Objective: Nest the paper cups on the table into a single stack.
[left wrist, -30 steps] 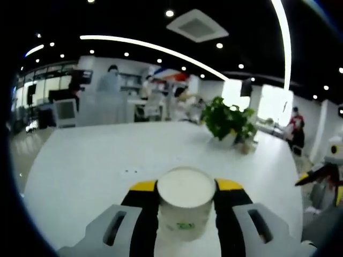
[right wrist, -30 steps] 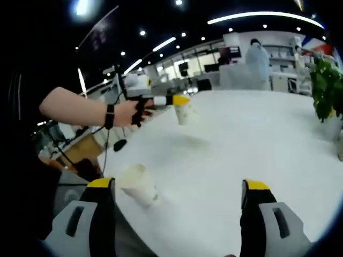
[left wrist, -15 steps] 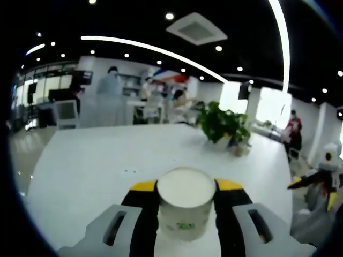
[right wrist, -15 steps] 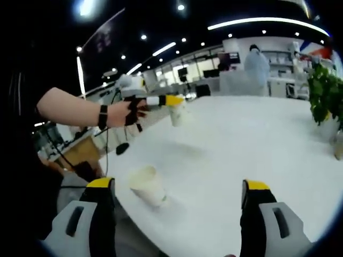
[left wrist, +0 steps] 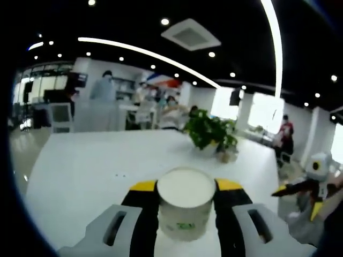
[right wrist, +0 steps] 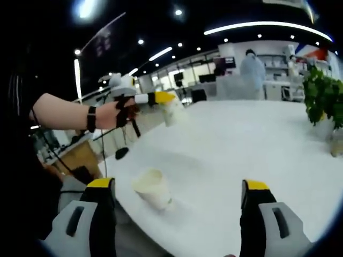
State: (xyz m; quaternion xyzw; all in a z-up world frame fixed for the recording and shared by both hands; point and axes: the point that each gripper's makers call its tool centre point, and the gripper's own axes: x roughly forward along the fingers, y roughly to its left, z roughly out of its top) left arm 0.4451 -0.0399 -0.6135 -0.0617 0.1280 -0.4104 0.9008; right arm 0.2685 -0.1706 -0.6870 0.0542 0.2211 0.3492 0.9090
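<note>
In the left gripper view, nearest: left tool point(left wrist: 186, 201), jaws closed on both sides of a paper cup.
Held cup point(left wrist: 185, 206): upright between the yellow-tipped jaws, open mouth up, a green mark on its lower wall, raised above the surface.
Left tool seen from the right gripper view point(right wrist: 161, 99): held out level by a hand point(right wrist: 119, 111) with a dark wristband; the same cup point(right wrist: 171, 111) hangs from its tip, clear of the surface.
Right tool point(right wrist: 179, 187): jaws spread wide apart, nothing between them.
Second cup point(right wrist: 153, 188): stands upright on the surface near its front edge, just inside the right tool's left jaw line, untouched.
Surface point(right wrist: 257, 144): white, broad.
Far side: potted plant point(left wrist: 208, 133) on the surface; people and desks beyond.
</note>
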